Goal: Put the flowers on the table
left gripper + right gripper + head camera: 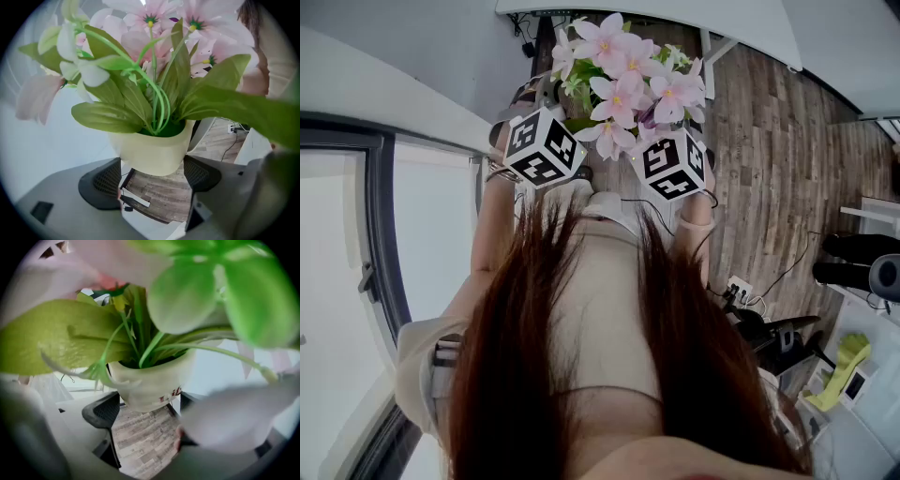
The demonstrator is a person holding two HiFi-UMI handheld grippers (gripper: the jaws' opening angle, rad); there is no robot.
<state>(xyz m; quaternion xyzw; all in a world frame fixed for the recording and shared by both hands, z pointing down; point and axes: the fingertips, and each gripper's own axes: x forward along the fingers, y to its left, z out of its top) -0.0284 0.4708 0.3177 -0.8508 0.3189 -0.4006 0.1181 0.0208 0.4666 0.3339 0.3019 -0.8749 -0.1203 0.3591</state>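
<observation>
A pale cream pot [152, 150] of pink flowers [628, 84] and long green leaves hangs in the air above a wooden floor. My left gripper [154, 176] has its jaws spread wide, with the pot's base wedged between the two black pads. My right gripper [147, 411] holds the same pot [150, 380] from the other side; its left pad [103, 411] touches the pot and a blurred petal hides its right pad. In the head view only the two marker cubes [542, 147] [675, 164] show under the blooms. A white table [675, 19] lies just beyond the flowers.
The wooden floor [769, 169] runs to the right, with a power strip [739, 289] and cables on it. A window frame [380, 281] lines the left. A black chair base [787, 337] and a yellow-green object [844, 366] stand at the lower right.
</observation>
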